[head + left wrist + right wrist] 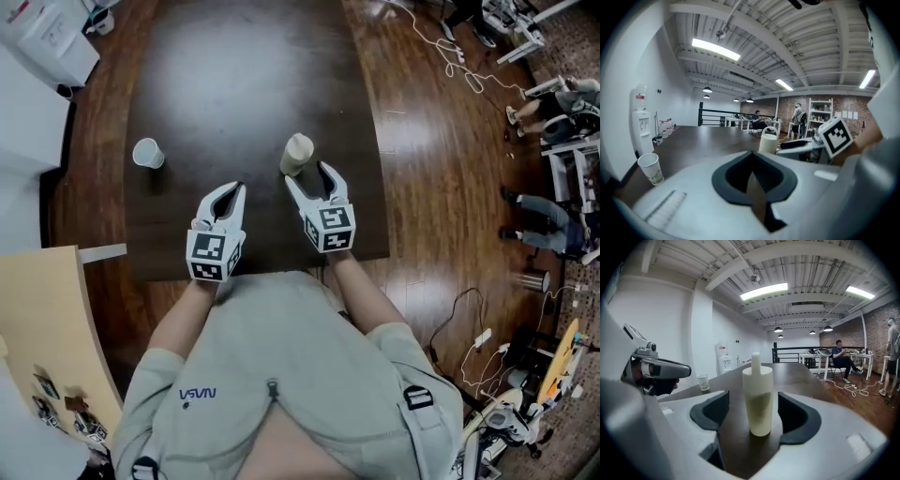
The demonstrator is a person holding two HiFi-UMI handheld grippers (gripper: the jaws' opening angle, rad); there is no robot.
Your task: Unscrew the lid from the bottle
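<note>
Left claw (pixel 240 186): your jaws are pressed fully together with nothing between them. It hovers low over the near part of the desk (pixel 234 75).
Right claw (pixel 307 175): your jaws stand wide apart, one on each side of the bottle (pixel 758 399). In the right gripper view there is dark desk visible between each pad and the bottle, so nothing is gripped.
Bottle: cream-coloured and upright on the desk. From the head view it stands right of centre and near the front edge, just beyond your right claw's tips.
Lid (pixel 755 361): a narrow white cap, on top of the bottle.
Claws, relative: side by side in front of you, with the left one a little nearer your body. The left claw is apart from the bottle.
Paper cup (pixel 148 153): white and upright on the desk. It is well to the left of the bottle and beyond your left claw.
Desk: dark brown top on a glossy wooden floor (pixel 441 187).
Background: a water dispenser (pixel 641 126) stands against the white wall. A person (pixel 841 357) sits at a far table.
</note>
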